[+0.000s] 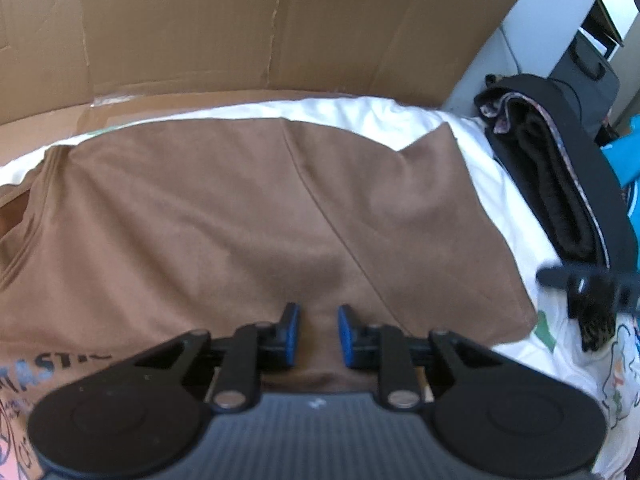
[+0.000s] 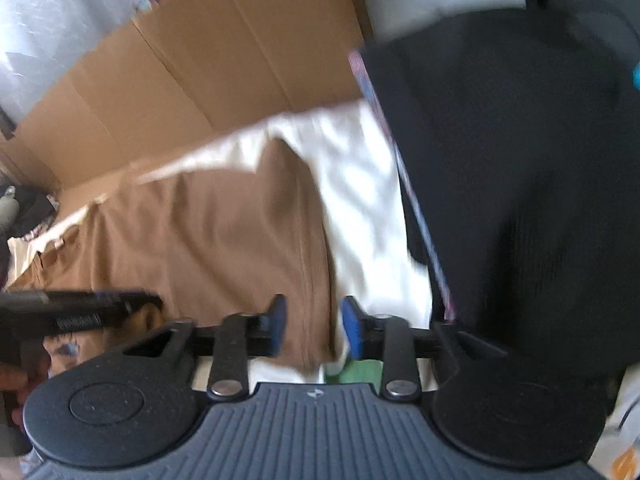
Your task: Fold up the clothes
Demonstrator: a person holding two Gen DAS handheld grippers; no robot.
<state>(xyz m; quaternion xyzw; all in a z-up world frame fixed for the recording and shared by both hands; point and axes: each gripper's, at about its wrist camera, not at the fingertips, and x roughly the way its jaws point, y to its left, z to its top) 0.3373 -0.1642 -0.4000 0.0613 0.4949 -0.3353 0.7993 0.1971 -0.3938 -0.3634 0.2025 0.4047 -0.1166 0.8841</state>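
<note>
A big cardboard sheet (image 1: 248, 28) stands like a wall at the back, and part of it lies flat under a white sheet (image 1: 360, 114). It is not a closed box, and nothing sits inside it. On the white sheet lies the brown shirt (image 1: 224, 216), spread out flat. One side is folded over, so a long seam runs down across it. Blue letters show on the shirt at the lower left of the left view. To the right of the shirt, a dark pile (image 1: 560, 184) of folded clothes rests on the white sheet, close to the shirt but not touching it. The left gripper (image 1: 318, 334) hangs low over the near edge of the shirt. Its blue pads (image 1: 291, 332) stand a little apart, and nothing is between them. The right gripper (image 2: 314, 330) hangs over the right edge of the shirt, where brown cloth meets white. Its jaws are also parted and hold nothing. The right view is blurry. In it the left gripper shows as a dark bar on the left, above the shirt.
</note>
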